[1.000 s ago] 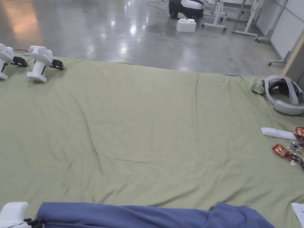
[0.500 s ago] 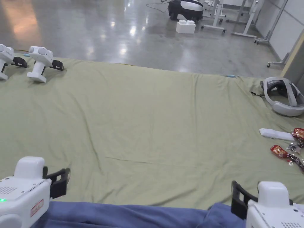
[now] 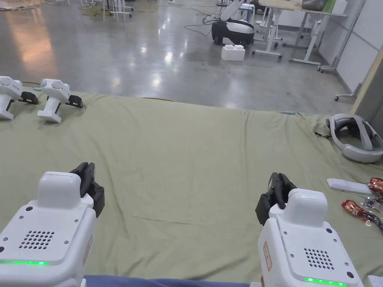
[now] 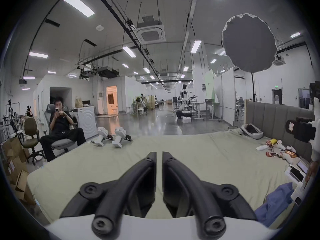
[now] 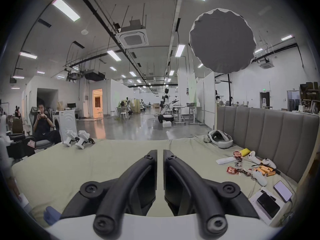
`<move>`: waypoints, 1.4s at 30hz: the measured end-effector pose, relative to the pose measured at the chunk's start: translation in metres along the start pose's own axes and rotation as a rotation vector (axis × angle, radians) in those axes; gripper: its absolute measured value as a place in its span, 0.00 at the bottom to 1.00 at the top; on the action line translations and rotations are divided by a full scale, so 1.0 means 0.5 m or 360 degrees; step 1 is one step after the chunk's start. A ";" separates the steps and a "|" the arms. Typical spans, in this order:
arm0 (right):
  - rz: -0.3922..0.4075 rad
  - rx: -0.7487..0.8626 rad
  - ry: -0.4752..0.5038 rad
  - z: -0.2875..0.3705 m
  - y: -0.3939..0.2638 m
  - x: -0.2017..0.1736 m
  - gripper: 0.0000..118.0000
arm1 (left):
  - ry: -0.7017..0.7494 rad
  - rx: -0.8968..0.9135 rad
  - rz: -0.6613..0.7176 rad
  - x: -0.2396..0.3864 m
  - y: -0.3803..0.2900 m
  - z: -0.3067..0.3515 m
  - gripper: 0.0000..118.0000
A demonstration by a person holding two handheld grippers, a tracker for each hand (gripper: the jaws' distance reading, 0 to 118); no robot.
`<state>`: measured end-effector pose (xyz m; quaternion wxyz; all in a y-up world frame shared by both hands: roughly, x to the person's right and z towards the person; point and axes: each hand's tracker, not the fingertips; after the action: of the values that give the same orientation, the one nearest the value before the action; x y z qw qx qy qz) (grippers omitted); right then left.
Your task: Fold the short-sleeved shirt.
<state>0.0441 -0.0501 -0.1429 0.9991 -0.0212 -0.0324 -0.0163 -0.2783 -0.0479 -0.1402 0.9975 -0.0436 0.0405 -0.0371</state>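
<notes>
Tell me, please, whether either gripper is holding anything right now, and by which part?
Nothing is held. The left gripper and right gripper both have their jaws nearly together with nothing between them, raised above the green sheet; the blue shirt lies untouched.

I held my left hand-held gripper (image 3: pixel 89 175) low in the lower left of the head view, its jaws drawn nearly together with a thin slit between them and nothing in them. My right hand-held gripper (image 3: pixel 277 184) sat level with it in the lower right, jaws likewise almost closed and empty, both pointing forward.
</notes>
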 end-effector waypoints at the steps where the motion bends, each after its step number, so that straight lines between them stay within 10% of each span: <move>1: 0.0023 -0.0003 -0.0014 -0.002 0.003 -0.005 0.06 | -0.0002 0.0003 -0.0004 -0.005 -0.001 -0.003 0.02; 26: 0.0150 -0.0279 0.0060 -0.026 -0.067 -0.016 0.05 | -0.0510 -0.1322 0.0561 -0.365 -0.283 -0.050 0.02; 30: 0.0195 -0.0327 0.0065 -0.025 -0.082 -0.016 0.05 | -0.0528 -0.1427 0.0787 -0.389 -0.330 -0.056 0.64; 42: 0.0223 -0.0412 0.0070 -0.016 -0.102 -0.013 0.05 | -0.0838 -0.1586 0.1264 -0.394 -0.443 -0.076 0.65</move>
<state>0.0362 -0.1009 -0.1491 0.9872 -0.1515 -0.0065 0.0490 -0.4930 -0.2559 -0.1427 0.7731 -0.4864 -0.1781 0.3660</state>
